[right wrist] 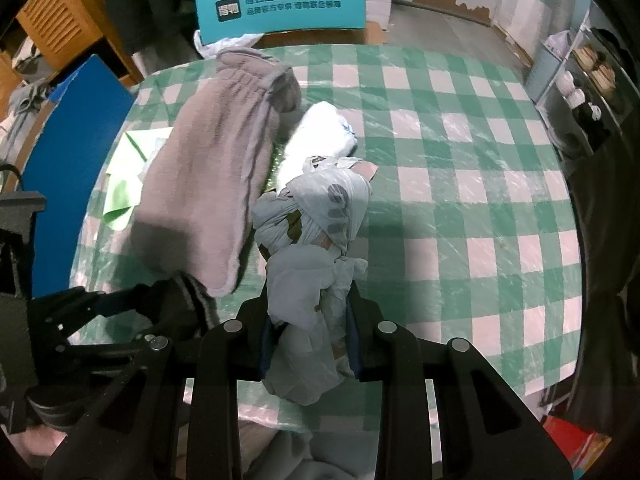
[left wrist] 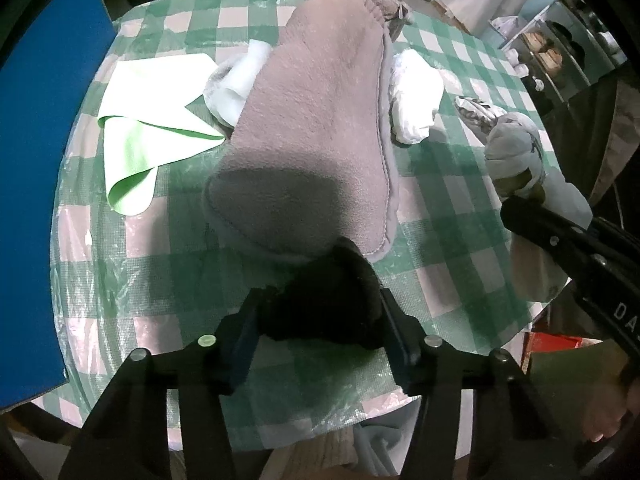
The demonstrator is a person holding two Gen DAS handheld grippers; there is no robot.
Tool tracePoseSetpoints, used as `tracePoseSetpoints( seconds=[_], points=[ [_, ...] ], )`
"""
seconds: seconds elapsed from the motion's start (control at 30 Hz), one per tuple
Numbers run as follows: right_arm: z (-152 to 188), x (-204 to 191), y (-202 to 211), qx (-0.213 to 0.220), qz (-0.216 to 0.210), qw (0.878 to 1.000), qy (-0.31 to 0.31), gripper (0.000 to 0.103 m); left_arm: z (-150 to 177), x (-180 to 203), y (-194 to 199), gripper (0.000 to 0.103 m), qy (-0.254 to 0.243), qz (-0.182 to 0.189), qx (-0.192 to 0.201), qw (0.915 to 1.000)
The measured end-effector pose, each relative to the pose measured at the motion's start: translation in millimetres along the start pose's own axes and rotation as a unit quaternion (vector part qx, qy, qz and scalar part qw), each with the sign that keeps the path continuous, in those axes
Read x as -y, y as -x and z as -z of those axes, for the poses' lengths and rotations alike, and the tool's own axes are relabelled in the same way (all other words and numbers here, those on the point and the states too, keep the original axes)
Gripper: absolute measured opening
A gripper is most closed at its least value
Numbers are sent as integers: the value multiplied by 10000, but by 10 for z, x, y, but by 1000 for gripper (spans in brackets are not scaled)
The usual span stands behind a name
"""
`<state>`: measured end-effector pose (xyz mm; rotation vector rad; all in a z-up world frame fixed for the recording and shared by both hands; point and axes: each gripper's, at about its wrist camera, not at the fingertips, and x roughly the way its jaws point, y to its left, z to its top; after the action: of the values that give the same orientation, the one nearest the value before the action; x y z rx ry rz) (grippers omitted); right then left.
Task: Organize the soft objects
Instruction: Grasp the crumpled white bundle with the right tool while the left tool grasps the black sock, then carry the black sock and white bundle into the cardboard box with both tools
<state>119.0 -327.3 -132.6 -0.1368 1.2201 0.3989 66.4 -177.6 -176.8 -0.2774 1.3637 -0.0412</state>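
Note:
My left gripper (left wrist: 320, 320) is shut on the near end of a grey-pink fleece cloth (left wrist: 316, 112), which stretches away across the checked table. The cloth also shows in the right wrist view (right wrist: 208, 176), with the left gripper (right wrist: 160, 304) at its near end. My right gripper (right wrist: 310, 320) is shut on a knotted white plastic bag bundle (right wrist: 316, 216) held above the table. That bundle also shows at the right of the left wrist view (left wrist: 516, 148). A light green cloth (left wrist: 148, 120) lies flat at the left. A crumpled white bag (left wrist: 416, 96) lies beside the fleece.
The round table has a green and white checked cover (right wrist: 460, 184) under clear plastic. A blue board (left wrist: 36, 160) stands at the left edge. A teal chair back (right wrist: 280, 4) is at the far side. Shelves with jars (right wrist: 584, 76) stand at the right.

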Motion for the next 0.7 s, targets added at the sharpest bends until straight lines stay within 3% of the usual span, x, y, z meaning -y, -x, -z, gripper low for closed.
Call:
tracePoseSetpoints(
  seconds=[0.37,0.7],
  points=[
    [-58,-115,119,173,-95,9997,136,27,129,-236,360,54,-63,-72,137,9999],
    [-170,-322,310,413,-220,9983,340,27,31,-303,844,54,-224,-294,828,9959]
  ],
)
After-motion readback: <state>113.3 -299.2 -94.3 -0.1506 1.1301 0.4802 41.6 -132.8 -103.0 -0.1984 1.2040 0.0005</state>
